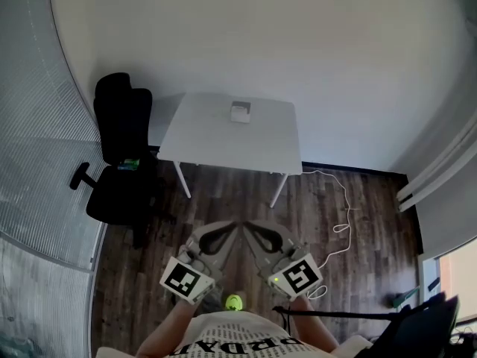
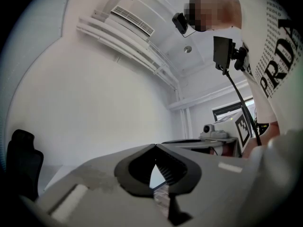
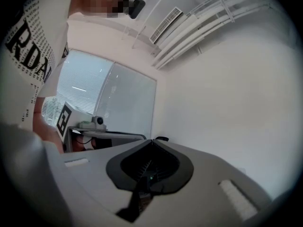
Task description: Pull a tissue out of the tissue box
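We hold the left gripper (image 1: 232,228) and the right gripper (image 1: 247,228) side by side above the floor (image 1: 358,222). Both have their jaws pressed together with nothing in them. What looks like the tissue box (image 1: 240,112), small and far off, sits on the white surface (image 1: 201,133), well apart from both.

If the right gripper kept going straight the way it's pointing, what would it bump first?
Most likely the left gripper: its tip crosses just ahead of the right gripper. Depth is hard to judge.
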Action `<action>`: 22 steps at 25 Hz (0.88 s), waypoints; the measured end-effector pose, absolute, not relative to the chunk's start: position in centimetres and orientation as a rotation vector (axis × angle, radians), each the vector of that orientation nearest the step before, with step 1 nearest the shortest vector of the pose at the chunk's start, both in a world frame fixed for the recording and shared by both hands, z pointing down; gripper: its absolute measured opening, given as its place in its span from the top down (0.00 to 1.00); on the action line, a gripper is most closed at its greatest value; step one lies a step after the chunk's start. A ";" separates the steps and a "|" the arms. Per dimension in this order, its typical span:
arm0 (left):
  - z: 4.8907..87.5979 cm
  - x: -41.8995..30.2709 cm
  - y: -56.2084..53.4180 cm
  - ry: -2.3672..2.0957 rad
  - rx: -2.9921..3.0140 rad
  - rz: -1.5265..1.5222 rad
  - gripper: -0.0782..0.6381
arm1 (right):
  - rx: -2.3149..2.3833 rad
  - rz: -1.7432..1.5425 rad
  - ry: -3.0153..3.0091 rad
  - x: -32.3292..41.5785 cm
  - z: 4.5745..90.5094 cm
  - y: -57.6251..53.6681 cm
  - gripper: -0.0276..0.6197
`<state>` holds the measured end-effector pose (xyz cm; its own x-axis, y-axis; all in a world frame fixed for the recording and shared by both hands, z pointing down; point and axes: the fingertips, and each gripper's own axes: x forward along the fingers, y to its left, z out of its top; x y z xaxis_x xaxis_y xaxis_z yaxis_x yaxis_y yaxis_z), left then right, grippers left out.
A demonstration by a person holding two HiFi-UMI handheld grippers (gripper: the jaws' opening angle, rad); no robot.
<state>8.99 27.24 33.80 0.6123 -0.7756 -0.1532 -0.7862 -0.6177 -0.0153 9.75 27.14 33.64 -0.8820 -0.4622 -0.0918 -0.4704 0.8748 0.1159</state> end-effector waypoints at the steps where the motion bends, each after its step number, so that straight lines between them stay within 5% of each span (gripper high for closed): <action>1: 33.9 8.9 26.9 1.332 -2.753 0.203 0.89 | -0.746 0.196 2.984 9.7 33.9 26.8 0.94; 22: 32.9 2.4 13.6 1.301 -2.793 0.250 0.89 | -0.788 0.202 3.003 3.3 32.8 13.9 0.94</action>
